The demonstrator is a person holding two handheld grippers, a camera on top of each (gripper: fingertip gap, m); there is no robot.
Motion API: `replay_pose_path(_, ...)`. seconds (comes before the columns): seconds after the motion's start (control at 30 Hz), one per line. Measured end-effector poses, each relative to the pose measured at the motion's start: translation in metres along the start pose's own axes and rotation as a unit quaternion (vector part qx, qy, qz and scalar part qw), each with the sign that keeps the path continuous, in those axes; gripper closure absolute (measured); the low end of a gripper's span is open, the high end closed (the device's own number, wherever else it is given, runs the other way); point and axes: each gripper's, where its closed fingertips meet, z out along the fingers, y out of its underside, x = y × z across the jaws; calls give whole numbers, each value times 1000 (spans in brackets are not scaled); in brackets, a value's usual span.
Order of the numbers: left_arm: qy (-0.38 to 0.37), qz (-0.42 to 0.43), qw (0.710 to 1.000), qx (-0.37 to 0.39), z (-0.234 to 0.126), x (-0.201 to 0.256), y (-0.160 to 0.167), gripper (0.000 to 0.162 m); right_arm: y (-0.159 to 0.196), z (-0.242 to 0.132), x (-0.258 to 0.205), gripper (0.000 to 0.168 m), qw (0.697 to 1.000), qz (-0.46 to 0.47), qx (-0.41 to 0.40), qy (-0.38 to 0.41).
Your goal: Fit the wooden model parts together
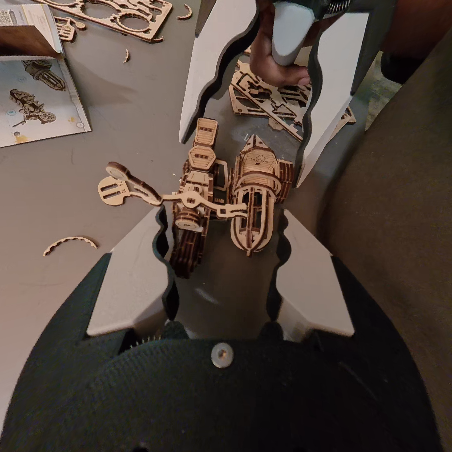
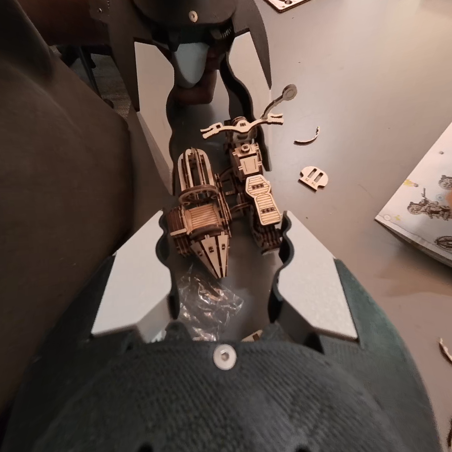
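From the left wrist view, the wooden motorcycle model (image 1: pixel 193 212) with its sidecar (image 1: pixel 259 195) stands on the grey table (image 1: pixel 122 171), facing this camera, front wheel nosing in between the fingers of the left gripper (image 1: pixel 223 244), which are spread wide and clamp nothing; the left finger sits just beside the front wheel, though I cannot tell whether it touches. The handlebar (image 1: pixel 195 198) carries a mirror arm (image 1: pixel 129 176) on one end only, and a small slotted disc part (image 1: pixel 112 192) lies on the table under that mirror. Across the model the right gripper (image 1: pixel 241 144) comes in from the far side, its fingers also wide apart. Spent part sheets (image 1: pixel 269 97), a curved offcut (image 1: pixel 69 243) and the instruction booklet (image 1: pixel 36 97) lie around. From the right wrist view, the right gripper (image 2: pixel 223 244) straddles the tail of the sidecar (image 2: pixel 195 225) and the rear of the seat (image 2: pixel 264 203), fingers open and holding nothing, with a crumpled clear bag (image 2: pixel 210 300) below them on the table. The slotted disc (image 2: pixel 313 177) rests well to the side, apart from the model. To my eye the step is steadying the model from both ends before adding a piece, so I would close gently on the solid wheel stacks, not on the thin handlebar or mirror arm, which look easy to snap, and keep the model flat on the table.
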Motion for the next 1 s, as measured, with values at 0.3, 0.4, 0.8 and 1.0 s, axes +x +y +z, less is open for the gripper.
replay_pose_path(0.3, -5, -4, 1000, -1, -2, -3, 1, 69, 0, -15, 2, 79, 1000, 20, 14, -11)
replay_pose_path(0.4, -3, -4, 1000, 0, -2, -3, 1, 68, 10, -17, 3, 80, 1000, 11, -10, -9)
replay_pose_path(0.8, -18, 21, 1000, -9, 1, -3, 2, 69, 17, -24, 0, 82, 989, -112, -78, -53)
replay_pose_path(1.0, -19, 24, 999, -10, 5, -2, -1, 67, 13, -12, -4, 59, 989, -115, -76, -55)
